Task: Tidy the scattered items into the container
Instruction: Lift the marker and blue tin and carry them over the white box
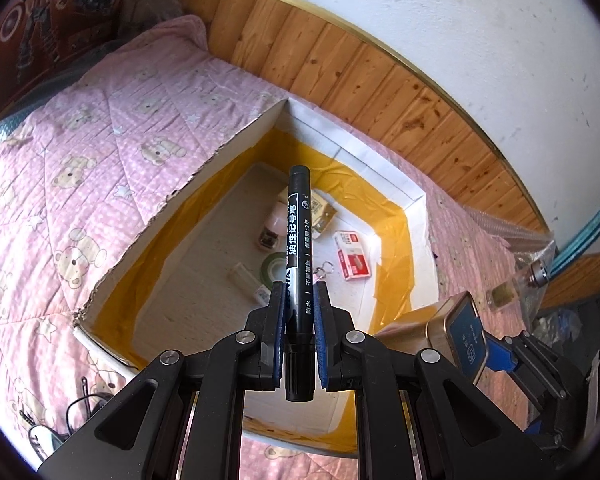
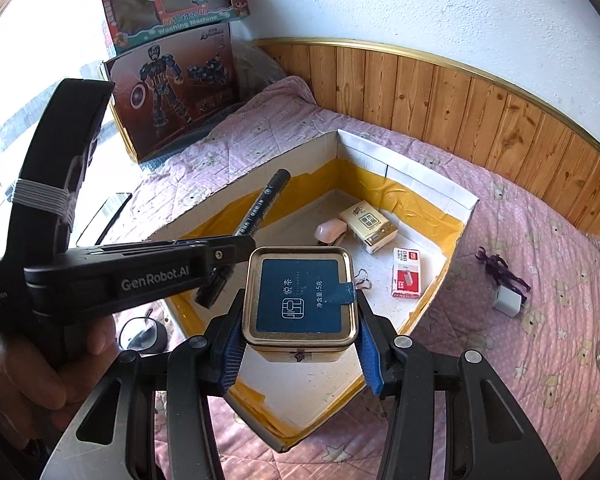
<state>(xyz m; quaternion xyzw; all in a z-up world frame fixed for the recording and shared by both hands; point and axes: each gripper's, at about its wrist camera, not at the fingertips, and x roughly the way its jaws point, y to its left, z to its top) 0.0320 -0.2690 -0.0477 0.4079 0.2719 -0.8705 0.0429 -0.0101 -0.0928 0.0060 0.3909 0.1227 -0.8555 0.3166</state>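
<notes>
My left gripper [image 1: 299, 300] is shut on a black marker pen [image 1: 298, 232] and holds it above the open cardboard box [image 1: 204, 176] with yellow tape inside. My right gripper [image 2: 300, 312] is shut on a gold square tin with a blue lid [image 2: 300, 300] and holds it over the near edge of the box [image 2: 420, 184]. The tin [image 1: 464, 332] also shows at the right of the left wrist view. The marker [image 2: 262, 204] and the left gripper's body show in the right wrist view. In the box lie a red-and-white staple box [image 1: 352, 256], a tissue pack [image 2: 366, 222], a pink item [image 2: 330, 230] and a tape roll [image 1: 274, 266].
The box sits on a pink bear-print quilt [image 1: 100, 152]. On the quilt to the right lie a white charger [image 2: 508, 302] with a purple tie and a small glass bottle [image 1: 508, 292]. Toy boxes [image 2: 172, 92] lean at the far end. Glasses [image 2: 140, 332] lie left of the box. Wood panelling runs behind.
</notes>
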